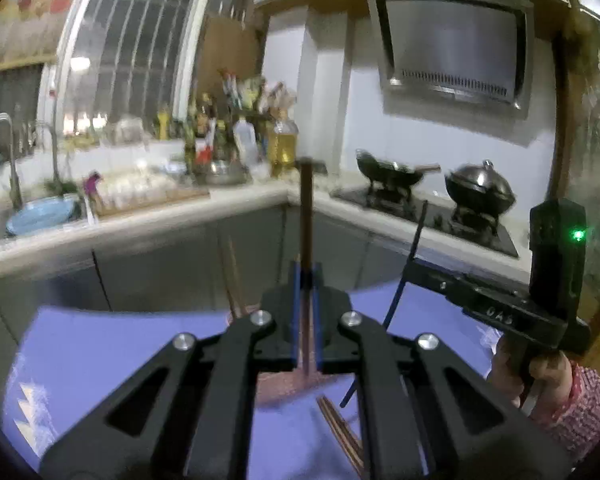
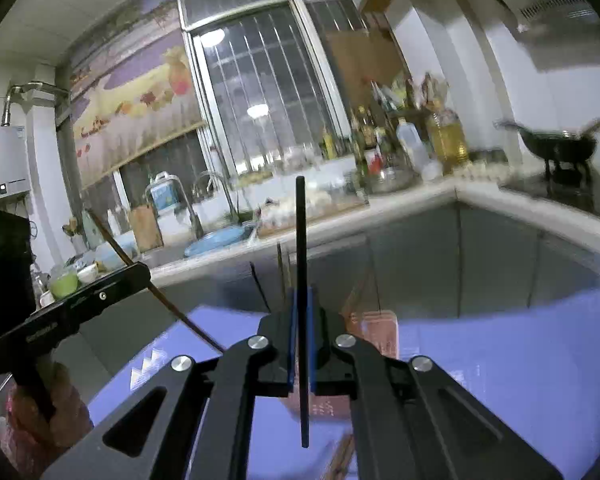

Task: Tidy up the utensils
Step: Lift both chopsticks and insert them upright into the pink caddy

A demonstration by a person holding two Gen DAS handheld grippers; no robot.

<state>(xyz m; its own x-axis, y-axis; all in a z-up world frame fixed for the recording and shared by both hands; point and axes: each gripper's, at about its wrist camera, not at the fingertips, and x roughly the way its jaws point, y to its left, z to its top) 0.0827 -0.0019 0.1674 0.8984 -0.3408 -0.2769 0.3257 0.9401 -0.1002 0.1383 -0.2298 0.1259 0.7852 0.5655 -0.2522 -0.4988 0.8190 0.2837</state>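
Note:
My left gripper (image 1: 306, 276) is shut on a brown chopstick (image 1: 306, 208) that stands upright between its blue pads. My right gripper (image 2: 302, 300) is shut on a black chopstick (image 2: 301, 232), also upright. Each view shows the other tool: the right gripper (image 1: 412, 266) with its black chopstick (image 1: 418, 232) at the right, and the left gripper (image 2: 144, 270) with its brown chopstick (image 2: 112, 240) at the left. Both are raised above a purple table (image 1: 100, 360). Below them stands a pink holder (image 2: 376, 332) with chopsticks in it. Loose brown chopsticks (image 1: 340, 436) lie on the table.
Beyond the table runs an L-shaped kitchen counter (image 1: 160, 216) with a sink and blue basin (image 1: 40, 216), a cutting board, and several bottles (image 1: 284, 140). Two black woks (image 1: 480, 192) sit on the stove under a range hood. A hand in a pink sleeve (image 1: 572, 392) holds the right tool.

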